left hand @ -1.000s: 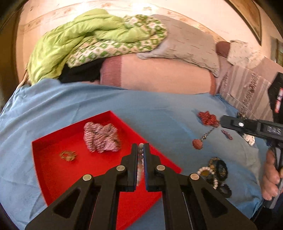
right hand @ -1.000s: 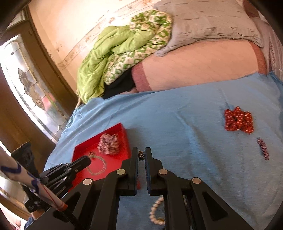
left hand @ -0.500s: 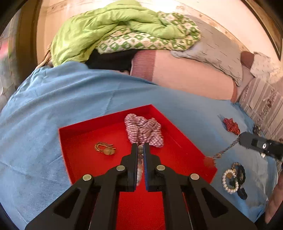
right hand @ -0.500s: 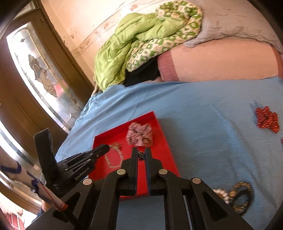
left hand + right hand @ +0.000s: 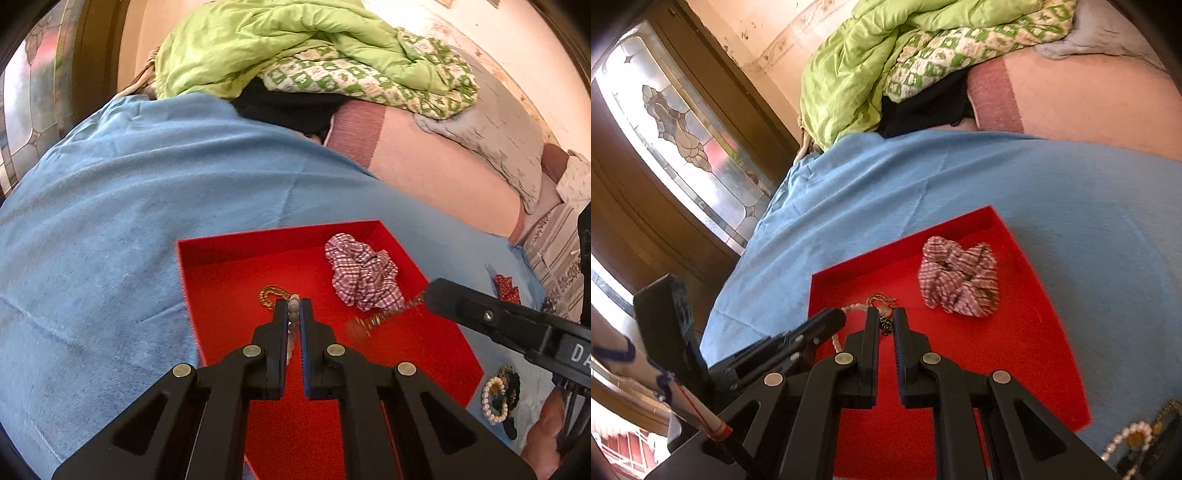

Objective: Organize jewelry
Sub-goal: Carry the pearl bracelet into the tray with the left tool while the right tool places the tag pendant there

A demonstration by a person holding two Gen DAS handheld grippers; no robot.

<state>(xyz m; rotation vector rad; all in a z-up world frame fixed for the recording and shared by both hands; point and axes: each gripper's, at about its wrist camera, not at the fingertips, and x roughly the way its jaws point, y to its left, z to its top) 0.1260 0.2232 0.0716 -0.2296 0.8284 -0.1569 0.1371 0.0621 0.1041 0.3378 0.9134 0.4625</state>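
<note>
I have both tongs over the red tray [image 5: 229,258], which sits on the blue blanket [image 5: 110,221] of the bed. My left tongs [image 5: 294,306] are clamped on a pale bead strand [image 5: 294,303] that runs down between the pads; from the right wrist view that strand [image 5: 851,308] loops out past the left tongs' tip. My right tongs [image 5: 886,319] are pinched on a dark metal chain [image 5: 885,325]; from the left wrist view they [image 5: 430,293] reach in from 3 o'clock, with the chain [image 5: 373,320] dangling blurred above the tray floor. A checked scrunchie [image 5: 364,275] lies in the tray's far right corner, at 1 o'clock from my left tongs. A gold-coloured piece [image 5: 271,293] lies on the tray floor just beyond them at 11 o'clock. Outside the tray, at 4 o'clock, a pearl bracelet [image 5: 491,400] lies touching some dark pieces [image 5: 513,384] on the blanket, and a red beaded piece [image 5: 508,288] lies at 3 o'clock.
</note>
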